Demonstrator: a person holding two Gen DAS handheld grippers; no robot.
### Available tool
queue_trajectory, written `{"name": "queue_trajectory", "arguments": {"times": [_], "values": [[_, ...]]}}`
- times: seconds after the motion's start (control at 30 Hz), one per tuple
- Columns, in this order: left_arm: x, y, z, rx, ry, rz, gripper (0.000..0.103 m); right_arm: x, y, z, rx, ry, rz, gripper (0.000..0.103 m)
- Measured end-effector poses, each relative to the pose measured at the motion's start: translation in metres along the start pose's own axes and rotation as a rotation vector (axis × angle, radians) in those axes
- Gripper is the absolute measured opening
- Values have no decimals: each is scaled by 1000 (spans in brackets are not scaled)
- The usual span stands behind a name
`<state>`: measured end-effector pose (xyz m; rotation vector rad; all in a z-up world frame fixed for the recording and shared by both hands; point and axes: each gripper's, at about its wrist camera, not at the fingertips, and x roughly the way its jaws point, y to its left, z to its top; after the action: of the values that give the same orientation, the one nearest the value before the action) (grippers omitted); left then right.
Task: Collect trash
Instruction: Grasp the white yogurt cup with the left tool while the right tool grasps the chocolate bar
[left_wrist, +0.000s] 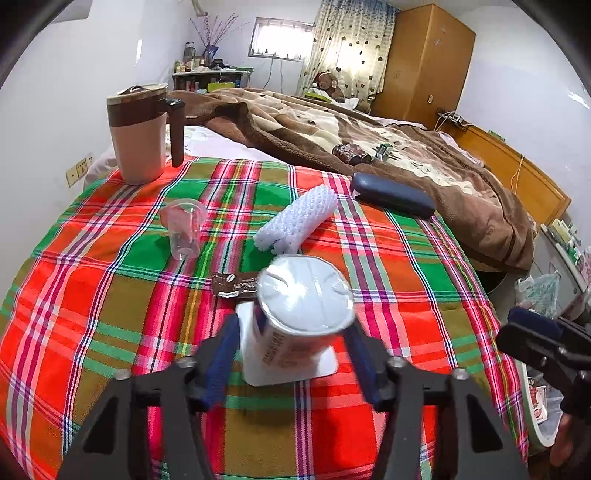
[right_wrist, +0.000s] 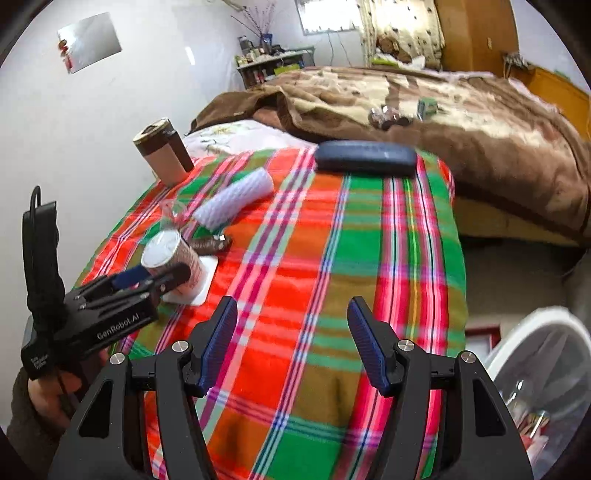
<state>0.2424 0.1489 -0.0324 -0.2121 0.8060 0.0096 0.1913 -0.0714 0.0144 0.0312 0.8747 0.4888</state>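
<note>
A white yogurt cup (left_wrist: 299, 317) with a foil lid stands on a white square coaster (left_wrist: 328, 363) on the plaid tablecloth (left_wrist: 110, 295). My left gripper (left_wrist: 291, 354) is open, its blue pads on either side of the cup, close to it. The cup also shows in the right wrist view (right_wrist: 170, 258), between the left gripper's fingers (right_wrist: 166, 278). A brown coffee sachet (left_wrist: 232, 286) lies just behind the cup. A white foam net sleeve (left_wrist: 295, 221) lies further back. My right gripper (right_wrist: 291, 347) is open and empty above the cloth's near edge.
A clear plastic cup (left_wrist: 184, 229), a pink-and-brown mug (left_wrist: 138, 133) and a dark blue glasses case (left_wrist: 391, 195) stand on the table. A white bin (right_wrist: 546, 373) with a liner sits below the table's right edge. A bed with a brown blanket (left_wrist: 369, 129) lies behind.
</note>
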Motion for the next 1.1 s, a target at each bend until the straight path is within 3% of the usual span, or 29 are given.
{"name": "queue_trajectory", "arguments": {"times": [0.4,0.8,0.97,1.1], "values": [[-33,44,-8,-28,-37,25,50,40,38,13,-101,18,30,64],[-54,93,-22,-71,-56,88,50,75,84,25,-241,21,140,64],[-55,106,-24,-97,-53,83,50,85,103,29,-348,19,132,64],[-53,109,-26,-107,-43,74,50,93,104,34,-342,42,165,64]]}}
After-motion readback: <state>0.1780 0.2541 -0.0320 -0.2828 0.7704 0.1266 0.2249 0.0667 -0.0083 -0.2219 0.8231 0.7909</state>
